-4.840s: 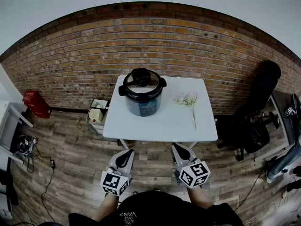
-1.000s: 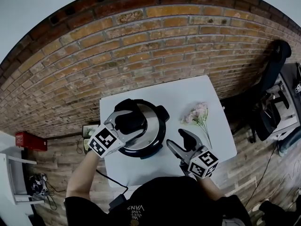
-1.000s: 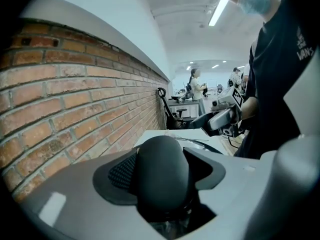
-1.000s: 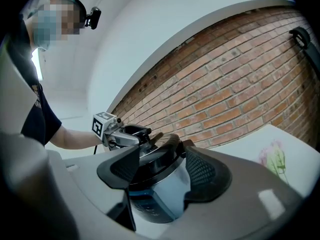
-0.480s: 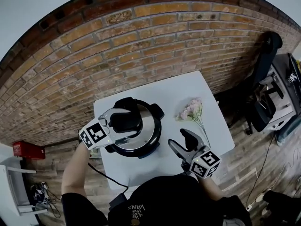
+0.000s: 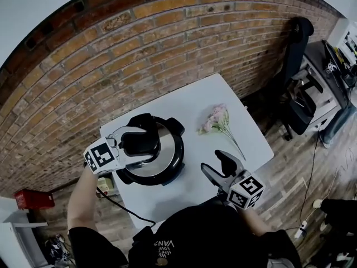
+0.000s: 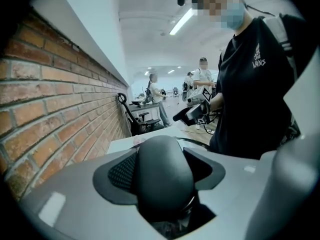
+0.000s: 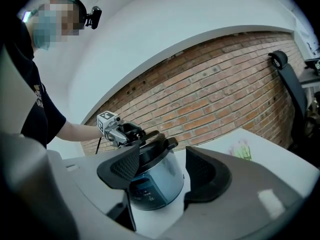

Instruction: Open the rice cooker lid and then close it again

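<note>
The rice cooker (image 6: 159,163) stands on the left part of the white table (image 6: 189,102), close to the brick wall (image 6: 111,54). Its lid (image 6: 167,149) sits flat on the pot, so I judge that the opening step is only beginning.

The left gripper (image 6: 146,143) reaches in from the left, with one jaw on each side of the black lid knob (image 6: 137,139). In the left gripper view the knob (image 7: 165,176) fills the space between the pads, and they seem closed on it. How firmly they press I cannot say, because the view is too close.

The right gripper (image 6: 213,162) hangs over the near side of the table, apart from the cooker. Its jaws are spread and hold nothing. A small bunch of pink flowers (image 6: 217,118) lies further right.

The next move probably calls for a firm hold on the knob. The lid may need a short turn to unlock, and then a straight lift. If the pot slides, the free gripper could steady it.
</note>
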A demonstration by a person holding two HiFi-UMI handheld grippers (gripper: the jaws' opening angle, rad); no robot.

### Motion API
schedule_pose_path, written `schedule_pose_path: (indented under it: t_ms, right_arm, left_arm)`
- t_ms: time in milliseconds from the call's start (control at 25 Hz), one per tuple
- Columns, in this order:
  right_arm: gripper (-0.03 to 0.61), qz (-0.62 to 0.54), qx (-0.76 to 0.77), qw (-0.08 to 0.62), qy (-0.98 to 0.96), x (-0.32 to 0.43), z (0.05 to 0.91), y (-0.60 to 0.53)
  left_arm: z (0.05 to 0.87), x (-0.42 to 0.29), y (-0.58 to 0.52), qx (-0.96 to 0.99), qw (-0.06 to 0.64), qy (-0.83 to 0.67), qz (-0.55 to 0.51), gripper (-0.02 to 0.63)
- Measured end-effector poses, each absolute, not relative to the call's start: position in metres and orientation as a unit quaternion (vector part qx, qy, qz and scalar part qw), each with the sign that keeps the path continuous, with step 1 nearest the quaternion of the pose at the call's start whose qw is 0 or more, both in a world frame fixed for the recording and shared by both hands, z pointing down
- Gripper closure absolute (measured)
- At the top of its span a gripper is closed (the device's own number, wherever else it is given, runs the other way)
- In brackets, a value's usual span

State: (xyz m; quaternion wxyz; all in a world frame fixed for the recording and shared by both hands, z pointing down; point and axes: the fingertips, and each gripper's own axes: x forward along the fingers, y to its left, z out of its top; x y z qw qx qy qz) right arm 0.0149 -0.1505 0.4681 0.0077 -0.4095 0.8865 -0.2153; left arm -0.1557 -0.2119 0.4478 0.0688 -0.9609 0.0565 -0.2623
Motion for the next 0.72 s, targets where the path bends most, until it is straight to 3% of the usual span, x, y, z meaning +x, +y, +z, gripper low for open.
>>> schedule_pose_path:
  t_ms: [480, 720]
  right_arm:
    - [0.298, -0.216, -0.436, 0.029, 0.873, 0.019, 0.470, -0.130]
    - [0.299, -0.208, -0.429, 0.034, 0.879, 0.016, 0.459, -0.128]
  left_arm:
    - [0.438, -0.155, -0.213, -0.959, 0.062, 0.094, -0.260, 0.333]
    - [0.400, -0.169, -0.219, -0.966, 0.047, 0.151, -0.203, 0.333]
